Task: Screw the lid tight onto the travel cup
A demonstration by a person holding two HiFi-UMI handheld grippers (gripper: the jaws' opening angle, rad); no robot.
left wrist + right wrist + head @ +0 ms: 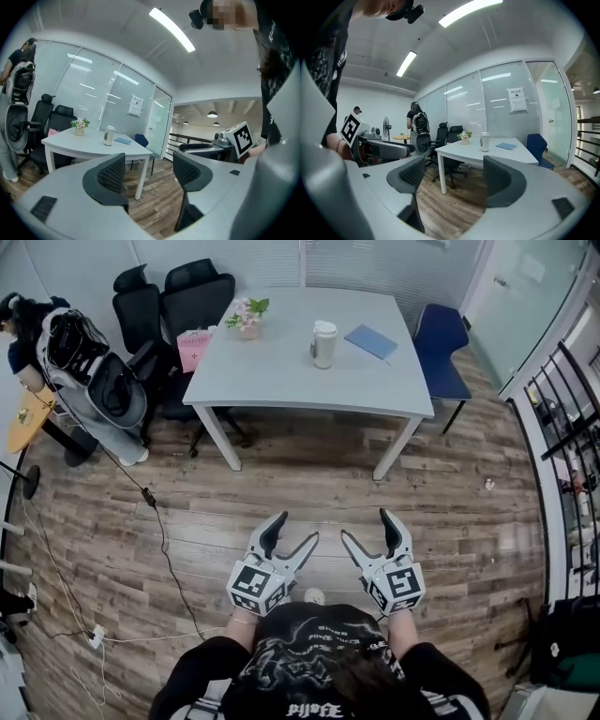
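Standing well back from the bench (281, 381), the person is holding left tongs (296, 527) and right tongs (366, 524) apart, empty, ready for approach; the cup (323, 345) is standing upright on the bench.

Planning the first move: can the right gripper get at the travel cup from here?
Probably not yet. The travel cup stands on the table, across the floor from the right gripper. Nothing blocks the way; the person must step closer.

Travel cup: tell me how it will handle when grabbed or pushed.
The travel cup stands tall and narrow, so a high push would probably tip it. Its smooth round wall may slip in a grip. Weight: cannot tell.
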